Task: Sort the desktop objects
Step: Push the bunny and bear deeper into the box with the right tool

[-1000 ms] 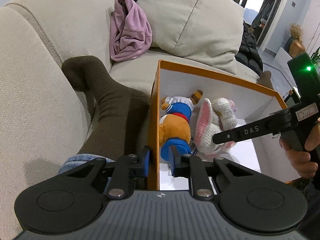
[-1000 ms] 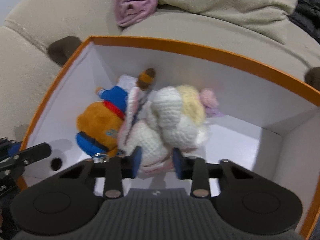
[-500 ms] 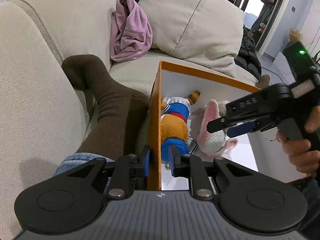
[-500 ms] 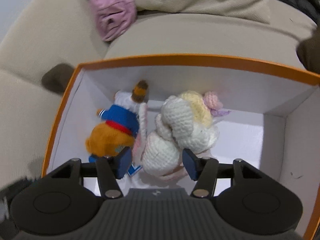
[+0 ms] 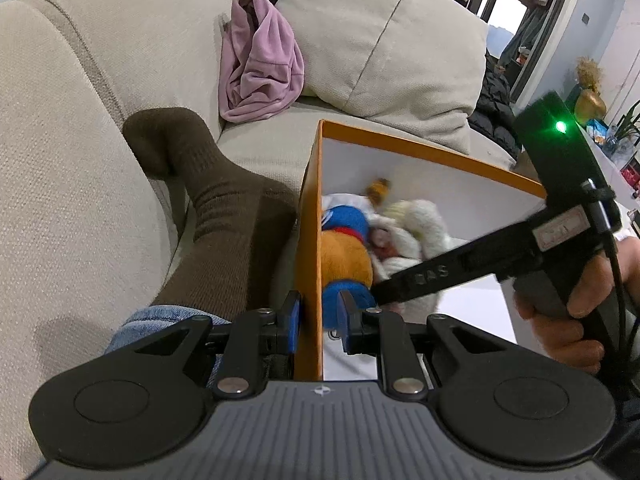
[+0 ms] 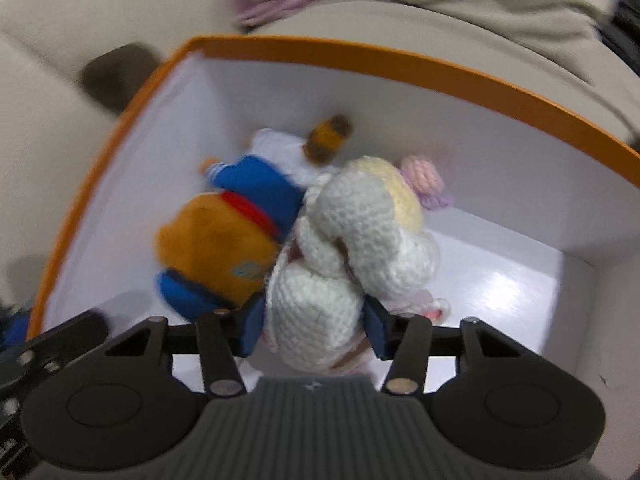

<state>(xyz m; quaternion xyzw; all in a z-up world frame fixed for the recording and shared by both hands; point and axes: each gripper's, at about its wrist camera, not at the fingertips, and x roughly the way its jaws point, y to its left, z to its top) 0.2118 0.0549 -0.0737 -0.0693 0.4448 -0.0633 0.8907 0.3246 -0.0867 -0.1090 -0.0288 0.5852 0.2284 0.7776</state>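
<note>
Sorting well advanced: two soft toys lie in the box, the white one possibly not yet let go.

The orange-rimmed white cardboard box [image 5: 310, 240] is clamped at its side wall by the left gripper [image 5: 318, 322], one finger on each face. Inside, ahead of the right gripper [image 6: 314, 322], the orange plush bear in blue sailor clothes [image 6: 224, 236] lies touching the white crocheted rabbit [image 6: 352, 240]. The right jaws, just closing slightly, stand half-wide about the rabbit's lower body; pad contact cannot be told.
</note>
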